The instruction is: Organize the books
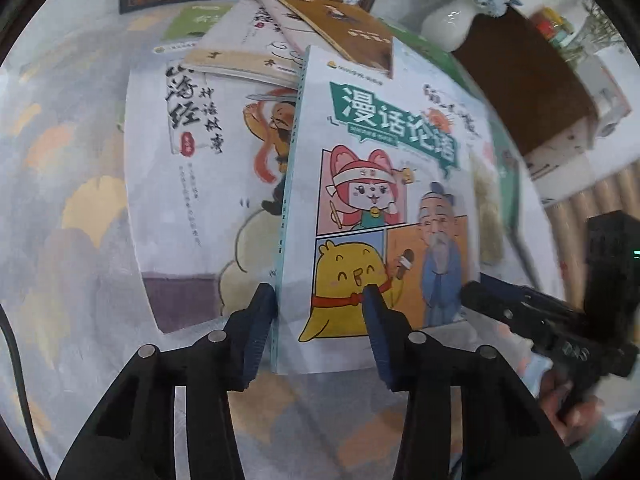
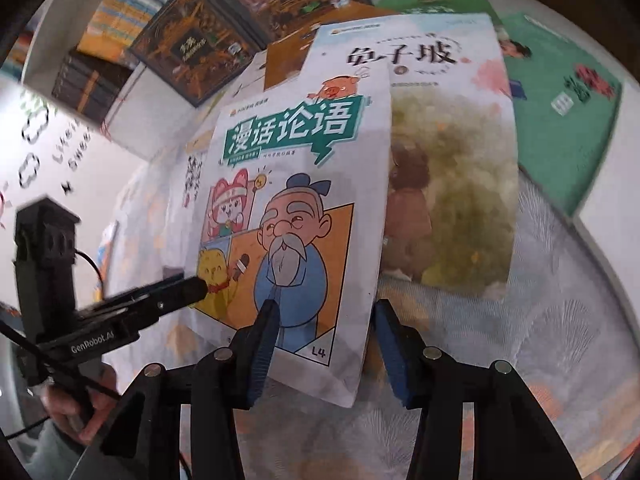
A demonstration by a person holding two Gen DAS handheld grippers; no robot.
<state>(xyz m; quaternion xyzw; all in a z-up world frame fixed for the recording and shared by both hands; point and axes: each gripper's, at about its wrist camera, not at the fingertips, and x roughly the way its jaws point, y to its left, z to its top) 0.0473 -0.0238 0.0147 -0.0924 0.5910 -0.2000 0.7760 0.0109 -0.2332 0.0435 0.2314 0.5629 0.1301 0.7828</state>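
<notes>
A white comic book (image 1: 380, 184) with a green title banner, a yellow chick and a bearded old man lies tilted on top of other books. My left gripper (image 1: 318, 304) stands open astride its lower spine corner, with one pad against the teal spine and the other over the chick. In the right wrist view the same comic book (image 2: 304, 208) has its lower fore-edge corner between the jaws of my right gripper (image 2: 324, 316), which is open. One pad overlaps the old man's robe, and the other stands just off the page edge.
Scattered books surround it: a white calligraphy-titled book (image 1: 188, 184), a pale book with a leafy picture (image 2: 452, 160), a green book (image 2: 560, 112) and dark ornate books (image 2: 188, 48). A white vase (image 1: 448, 24) and a brown box (image 1: 520, 80) stand at the back. A patterned tablecloth (image 1: 60, 220) covers the table.
</notes>
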